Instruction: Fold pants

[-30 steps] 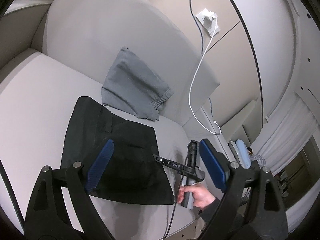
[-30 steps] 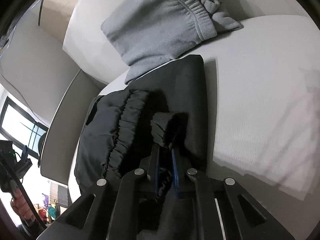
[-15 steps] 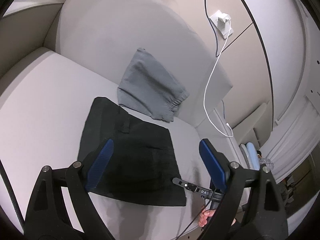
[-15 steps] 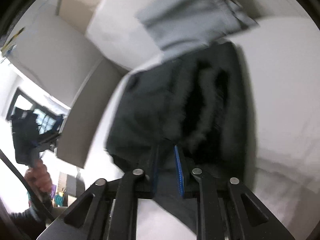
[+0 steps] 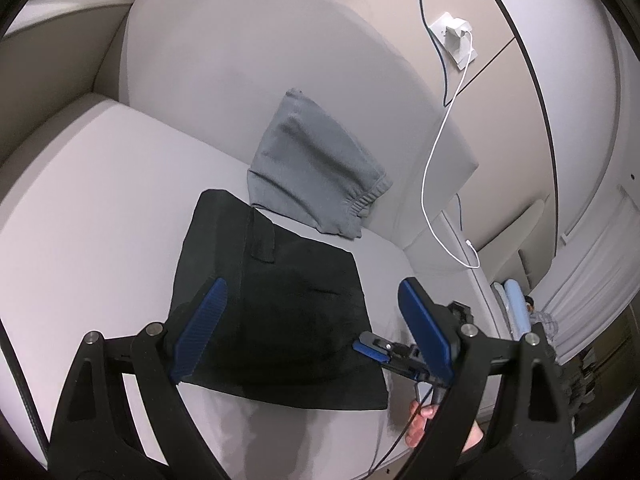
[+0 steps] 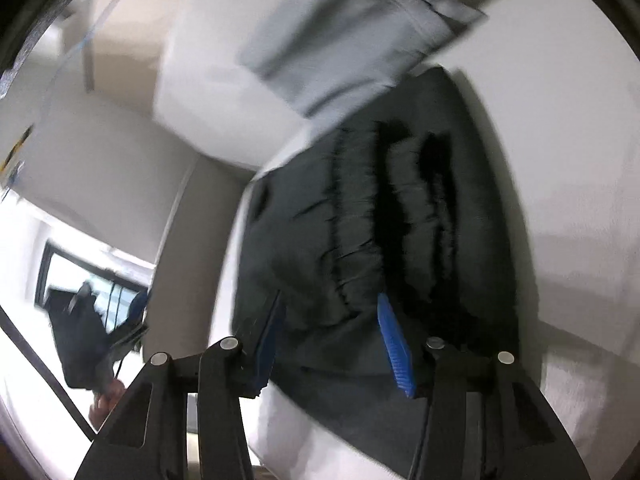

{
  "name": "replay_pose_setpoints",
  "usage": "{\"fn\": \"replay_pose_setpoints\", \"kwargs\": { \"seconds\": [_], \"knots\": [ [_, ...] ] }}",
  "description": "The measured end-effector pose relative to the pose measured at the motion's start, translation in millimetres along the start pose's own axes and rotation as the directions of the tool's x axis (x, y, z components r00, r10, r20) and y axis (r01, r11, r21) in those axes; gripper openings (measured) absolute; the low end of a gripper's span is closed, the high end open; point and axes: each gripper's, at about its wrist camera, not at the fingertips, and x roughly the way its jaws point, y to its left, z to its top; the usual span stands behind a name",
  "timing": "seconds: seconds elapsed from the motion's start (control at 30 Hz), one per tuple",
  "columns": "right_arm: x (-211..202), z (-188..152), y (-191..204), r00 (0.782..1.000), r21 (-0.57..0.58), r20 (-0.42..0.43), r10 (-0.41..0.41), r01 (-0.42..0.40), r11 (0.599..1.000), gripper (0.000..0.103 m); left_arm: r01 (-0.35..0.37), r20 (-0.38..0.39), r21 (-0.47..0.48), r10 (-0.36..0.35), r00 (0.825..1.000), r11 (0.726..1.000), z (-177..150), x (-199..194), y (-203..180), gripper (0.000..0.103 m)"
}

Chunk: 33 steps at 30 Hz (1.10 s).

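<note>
Black pants (image 5: 280,312) lie folded near the sofa seat's (image 5: 100,208) front edge; your right gripper (image 6: 334,344), jaws just opening, holds nothing; your left gripper (image 5: 316,332) gapes empty.

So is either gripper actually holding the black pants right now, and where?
Neither. The left gripper hovers open above the black pants; the right gripper has just been opening, nothing pinched.

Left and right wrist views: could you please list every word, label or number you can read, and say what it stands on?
None can be read in either view.
Right gripper, seen from the left wrist: any marking is too small to read.
Black pants, grey pants: no label shows.
</note>
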Motion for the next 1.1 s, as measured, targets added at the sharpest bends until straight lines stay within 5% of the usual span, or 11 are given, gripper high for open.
{"fn": "replay_pose_setpoints", "kwargs": {
  "seconds": [0.17,0.33,0.53,0.7,1.1],
  "knots": [
    [-4,2,-7,0.999,0.083,-0.016,-0.038,0.040,0.996,0.050,-0.071,-0.016,0.045,0.072,0.997,0.996,-1,5,-3,0.085],
    [-10,-6,0,0.994,0.040,0.000,-0.106,0.106,0.994,0.052,-0.150,-0.038,0.138,0.157,0.987,0.979,-4,14,-12,0.085],
    [6,-3,7,0.999,0.058,0.023,-0.028,0.027,0.998,0.061,-0.182,-0.033,0.190,0.192,0.981,0.965,-8,18,-18,0.085],
    [17,1,-14,0.997,0.153,0.047,0.059,-0.066,0.986,0.059,-0.188,-0.049,0.189,0.200,0.979,0.964,-9,21,-17,0.085],
    [20,3,-14,0.990,0.158,0.087,0.107,-0.120,0.980,0.055,-0.173,-0.056,0.185,0.186,0.981,0.967,-9,20,-16,0.085]
  ]
}}
